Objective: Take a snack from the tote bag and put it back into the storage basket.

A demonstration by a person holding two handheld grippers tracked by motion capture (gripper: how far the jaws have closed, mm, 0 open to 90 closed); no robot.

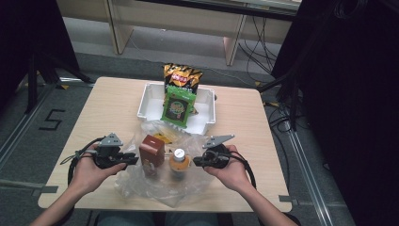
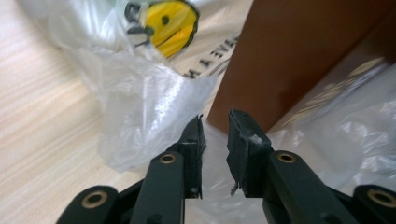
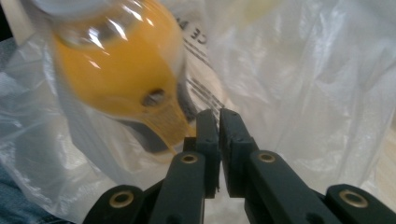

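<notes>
thin clear plastic bag (image 1: 155, 181), crinkled, glossy. brown carton (image 1: 152, 151) matt card. bottle (image 1: 179, 161) clear, shiny. table (image 1: 108, 106) pale wood-grain, smooth. white tray (image 1: 149, 100) smooth plastic. snack packets (image 1: 182, 77) glossy foil.

A light wooden table (image 1: 108, 106) carries a white tray (image 1: 147, 106) and a crumpled, seemingly clear plastic bag (image 1: 188, 141).

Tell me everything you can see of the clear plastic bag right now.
The plastic bag is thin, clear and crinkled, printed with a yellow smiley face and black letters. It lies spread on the table near the front edge, just before the white bin. A brown carton and an orange bottle stand upright in its folds. The left gripper and right gripper each have film at their jaws.
</notes>
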